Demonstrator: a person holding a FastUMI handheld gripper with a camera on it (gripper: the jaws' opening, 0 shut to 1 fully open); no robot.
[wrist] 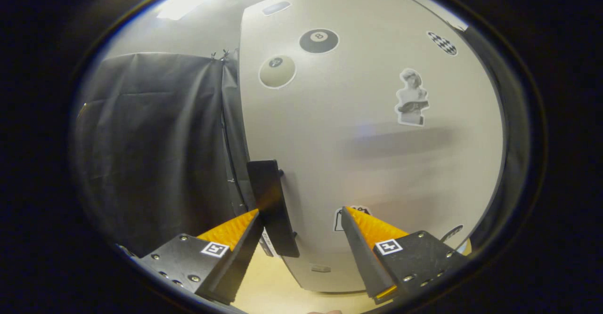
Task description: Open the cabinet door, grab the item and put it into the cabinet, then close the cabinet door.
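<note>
My jaws: spread wide, left finger (235,231) touching handle (273,208); door (367,154) shut — either opening or just closed.

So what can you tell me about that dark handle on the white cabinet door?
The handle is a flat, dark bar, matte and plastic-looking, standing upright near the left edge of the pale cabinet door, held off it on short pegs. The door looks shut, with stickers on its front. The gripper is open: one fingertip sits right at the handle's left side, perhaps touching it, and the other is out in front of the door to its right, so the handle lies between the fingers but is not clamped.
</note>
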